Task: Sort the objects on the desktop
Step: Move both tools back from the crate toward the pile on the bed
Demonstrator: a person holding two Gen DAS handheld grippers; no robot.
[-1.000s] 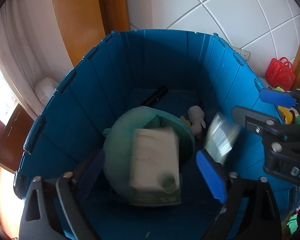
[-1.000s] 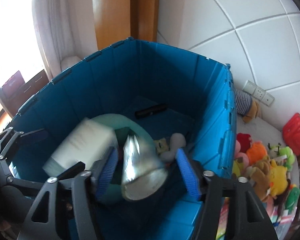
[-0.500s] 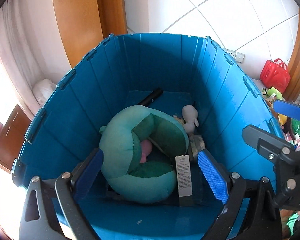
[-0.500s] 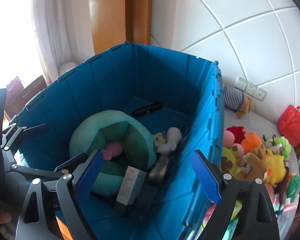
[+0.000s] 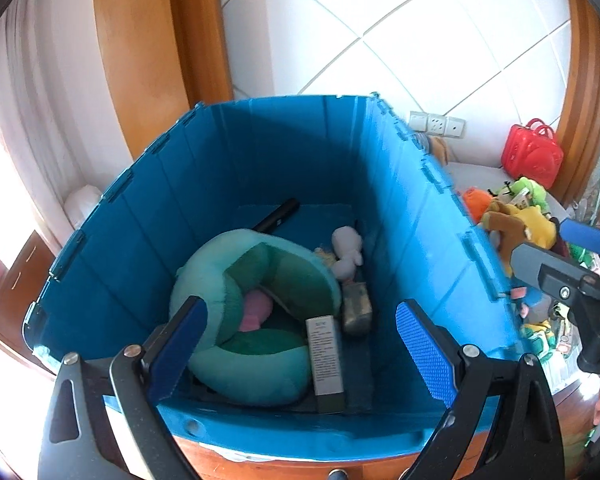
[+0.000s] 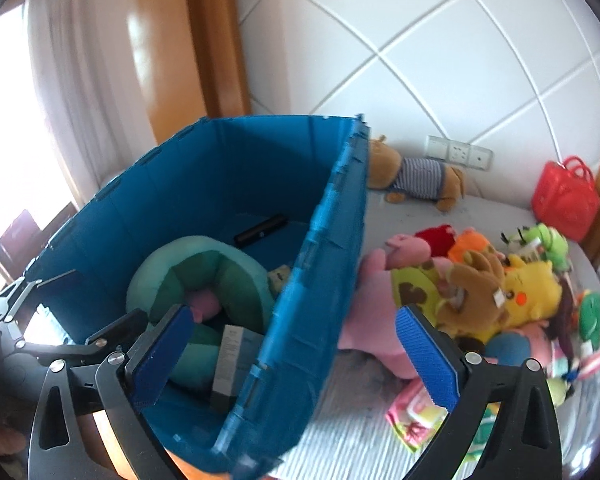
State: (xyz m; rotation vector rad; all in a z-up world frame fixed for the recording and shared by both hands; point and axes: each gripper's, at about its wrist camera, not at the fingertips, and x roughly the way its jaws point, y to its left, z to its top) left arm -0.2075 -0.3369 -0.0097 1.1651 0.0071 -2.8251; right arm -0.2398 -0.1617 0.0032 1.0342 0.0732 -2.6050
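1 bin [image 5: 148,216] – 1 neck pillow [image 5: 236,276] (green), 2 boxes [image 5: 326,354], approx.

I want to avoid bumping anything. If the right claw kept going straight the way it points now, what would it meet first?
Probably the blue bin's right wall. The open right claw straddles that wall, its rim running up between the fingers. Depth is unclear, and the pink plush lies just right of the line.

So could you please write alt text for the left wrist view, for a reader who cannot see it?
The open, empty left gripper hovers over a blue bin holding a green neck pillow, a white box, a small silver packet, a pale plush and a black stick-shaped object. Plush toys lie outside, right.
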